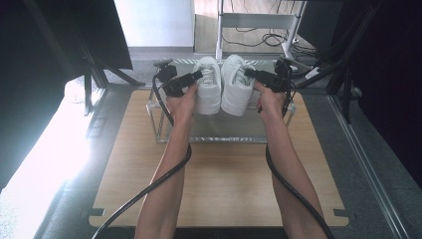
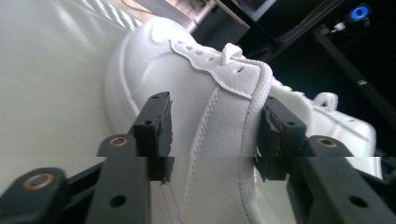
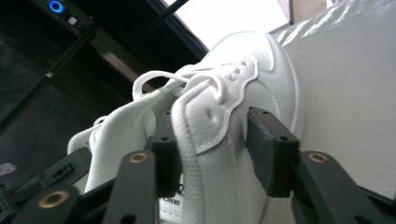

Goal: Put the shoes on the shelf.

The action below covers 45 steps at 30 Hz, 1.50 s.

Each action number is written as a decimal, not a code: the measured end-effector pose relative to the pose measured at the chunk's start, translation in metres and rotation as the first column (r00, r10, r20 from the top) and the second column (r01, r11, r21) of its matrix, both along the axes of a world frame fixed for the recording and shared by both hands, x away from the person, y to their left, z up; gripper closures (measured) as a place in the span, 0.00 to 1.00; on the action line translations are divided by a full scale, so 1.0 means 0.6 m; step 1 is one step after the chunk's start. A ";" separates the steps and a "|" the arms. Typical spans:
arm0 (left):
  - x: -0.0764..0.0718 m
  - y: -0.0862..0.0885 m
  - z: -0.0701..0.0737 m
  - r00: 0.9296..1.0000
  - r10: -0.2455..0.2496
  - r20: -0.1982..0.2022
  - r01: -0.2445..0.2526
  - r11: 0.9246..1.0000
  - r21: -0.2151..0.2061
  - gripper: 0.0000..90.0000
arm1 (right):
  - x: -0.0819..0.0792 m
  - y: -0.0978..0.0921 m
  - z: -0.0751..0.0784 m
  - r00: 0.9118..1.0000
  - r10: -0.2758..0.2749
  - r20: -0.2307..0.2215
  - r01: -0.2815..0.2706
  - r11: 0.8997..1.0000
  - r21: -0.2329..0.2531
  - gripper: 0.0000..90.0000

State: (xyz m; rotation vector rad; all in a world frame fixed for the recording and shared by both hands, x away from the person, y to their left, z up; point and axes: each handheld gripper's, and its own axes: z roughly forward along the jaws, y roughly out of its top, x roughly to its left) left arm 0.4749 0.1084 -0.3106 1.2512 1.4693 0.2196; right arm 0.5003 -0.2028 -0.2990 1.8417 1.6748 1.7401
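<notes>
Two white sneakers stand side by side, toes away from me, on a raised metal shelf (image 1: 224, 132). My left gripper (image 1: 199, 75) is at the outer side of the left sneaker (image 1: 209, 94). In the left gripper view the left gripper (image 2: 212, 135) has one jaw outside and one inside the left sneaker (image 2: 154, 65), and both pads press its side wall. My right gripper (image 1: 250, 74) is at the outer side of the right sneaker (image 1: 236, 94). The right gripper (image 3: 212, 140) straddles the collar wall of the right sneaker (image 3: 261, 65). A thin shadowed gap shows at its outer pad.
The shelf stands at the far half of a wooden table (image 1: 224, 184). Black stands and cables crowd the floor behind and to both sides. The right sneaker (image 2: 336, 121) lies just beyond the left one in the left gripper view.
</notes>
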 end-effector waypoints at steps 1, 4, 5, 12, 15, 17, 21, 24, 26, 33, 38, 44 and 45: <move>-0.001 0.000 0.002 1.000 0.006 0.001 -0.006 1.000 0.009 0.63 | 0.000 0.001 0.001 1.000 -0.005 -0.003 0.005 1.000 0.009 0.67; -0.002 0.003 0.002 1.000 0.013 -0.002 -0.013 1.000 0.005 0.65 | 0.000 0.001 -0.001 1.000 -0.004 0.000 0.004 1.000 0.011 0.67; -0.003 0.005 0.001 1.000 0.020 -0.002 -0.020 1.000 0.000 0.65 | 0.000 0.001 -0.001 1.000 -0.003 0.001 0.003 1.000 0.013 0.67; -0.003 0.010 -0.001 1.000 0.010 -0.002 -0.010 1.000 -0.017 0.65 | -0.001 0.006 -0.001 1.000 0.000 0.007 0.000 1.000 0.009 0.63; 0.001 0.000 -0.001 1.000 -0.022 -0.011 0.021 1.000 -0.016 0.62 | 0.002 0.007 -0.004 1.000 0.028 0.006 -0.028 0.999 0.024 0.57; 0.001 -0.003 -0.001 1.000 -0.020 -0.015 0.020 1.000 -0.013 0.60 | 0.003 0.008 -0.005 0.999 0.034 0.003 -0.034 0.999 0.027 0.56; 0.003 0.005 -0.002 1.000 -0.022 -0.019 0.022 1.000 0.002 0.54 | 0.003 0.010 -0.001 0.999 0.051 0.006 -0.051 0.999 -0.013 0.59; 0.001 0.004 0.003 1.000 -0.008 -0.007 0.008 0.999 0.042 0.57 | 0.000 0.018 0.008 0.998 0.059 0.013 -0.057 0.992 -0.113 0.65; 0.000 0.002 0.005 1.000 0.001 -0.006 -0.001 0.998 0.059 0.59 | 0.000 0.018 0.009 0.998 0.057 0.013 -0.055 0.991 -0.121 0.65; -0.001 0.006 0.002 1.000 0.004 -0.003 -0.004 0.999 0.049 0.59 | 0.000 0.018 0.005 0.998 0.065 0.016 -0.063 0.993 -0.099 0.63; 0.002 0.000 0.000 0.999 -0.028 -0.014 0.029 0.999 0.019 0.56 | 0.001 0.020 0.006 0.997 0.079 0.024 -0.076 0.991 -0.110 0.61; -0.002 0.024 -0.003 0.998 -0.063 0.019 0.064 0.995 -0.071 0.37 | 0.004 0.004 -0.006 0.994 0.102 0.036 -0.103 0.994 0.042 0.46; -0.002 0.027 -0.002 0.998 -0.067 0.023 0.068 0.994 -0.085 0.36 | 0.004 0.003 -0.008 0.993 0.107 0.043 -0.109 0.992 0.059 0.43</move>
